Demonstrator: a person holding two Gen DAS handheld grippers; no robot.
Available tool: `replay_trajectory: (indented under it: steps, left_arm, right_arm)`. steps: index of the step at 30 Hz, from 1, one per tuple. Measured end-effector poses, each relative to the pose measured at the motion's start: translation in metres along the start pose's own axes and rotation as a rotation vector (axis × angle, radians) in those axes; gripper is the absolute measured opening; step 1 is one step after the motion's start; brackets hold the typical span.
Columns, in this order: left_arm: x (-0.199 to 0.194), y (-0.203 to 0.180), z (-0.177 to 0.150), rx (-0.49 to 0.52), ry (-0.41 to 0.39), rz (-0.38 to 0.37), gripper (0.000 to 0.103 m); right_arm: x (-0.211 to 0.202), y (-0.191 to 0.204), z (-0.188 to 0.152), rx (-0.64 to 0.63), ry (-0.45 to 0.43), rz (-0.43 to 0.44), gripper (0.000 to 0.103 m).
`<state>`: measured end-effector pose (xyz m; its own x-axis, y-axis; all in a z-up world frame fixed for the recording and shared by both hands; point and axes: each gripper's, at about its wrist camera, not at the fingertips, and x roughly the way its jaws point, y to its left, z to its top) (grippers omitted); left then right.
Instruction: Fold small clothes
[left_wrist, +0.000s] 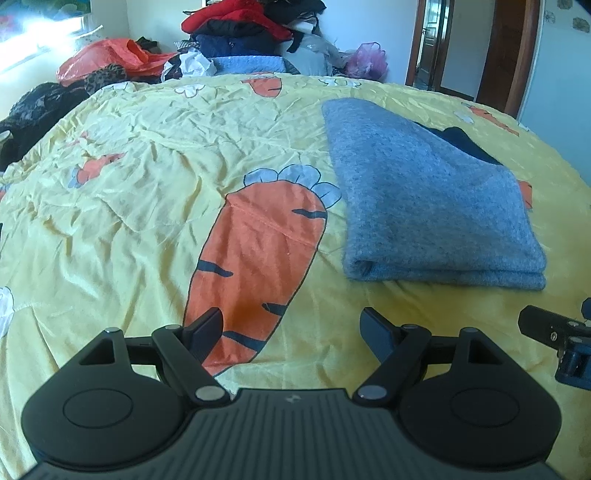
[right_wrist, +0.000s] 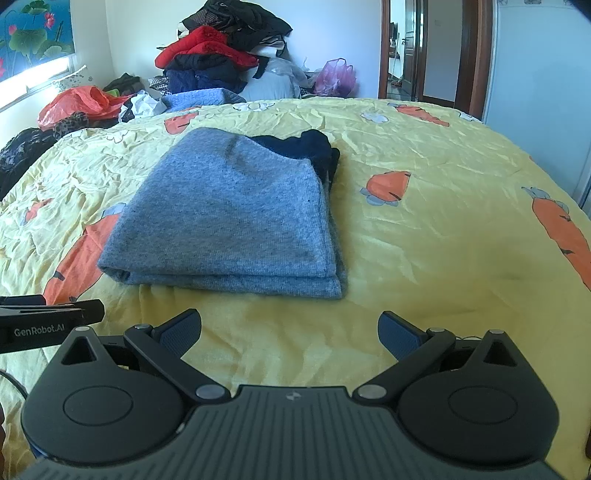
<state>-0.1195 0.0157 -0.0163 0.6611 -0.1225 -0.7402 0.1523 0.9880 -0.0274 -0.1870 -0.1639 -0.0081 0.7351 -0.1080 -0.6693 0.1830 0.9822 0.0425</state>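
Bed (right_wrist: 424, 236) under a yellow carrot-print cover, wrinkled throughout; any drag across it risks bunching the cover and skewing what lies on it. Heap of unfolded clothes (right_wrist: 221, 55) at the far end, well apart from both grippers; a reach towards it would pass over the finished work. Grey garment (right_wrist: 229, 218), folded in layers, lies mid-bed with a dark garment (right_wrist: 306, 146) partly beneath its far edge. A snag on the near fold, or a pinch of one layer only, would probably undo the fold. Left gripper (left_wrist: 291, 328) and right gripper (right_wrist: 290, 334) hang just short of the grey garment, jaws apart and empty; they sit close together, so a collision between them is possible.
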Motion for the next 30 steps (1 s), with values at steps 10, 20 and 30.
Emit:
replay_trajectory:
  steps: [10, 20, 30]
  left_arm:
    - [-0.0014, -0.0005, -0.0009, 0.03, -0.013, 0.017, 0.081]
    - [-0.0015, -0.0026, -0.0017, 0.05, -0.017, 0.028, 0.081]
    - [-0.0029, -0.0001, -0.0017, 0.036, -0.017, 0.013, 0.081]
  right_arm:
    - [-0.0005, -0.0001, -0.0001, -0.001, 0.0, 0.001, 0.102]
    - [0.0, -0.0011, -0.0017, 0.0, 0.001, -0.002, 0.102]
    - [-0.0002, -0.0014, -0.0044, -0.001, 0.002, -0.001, 0.102]
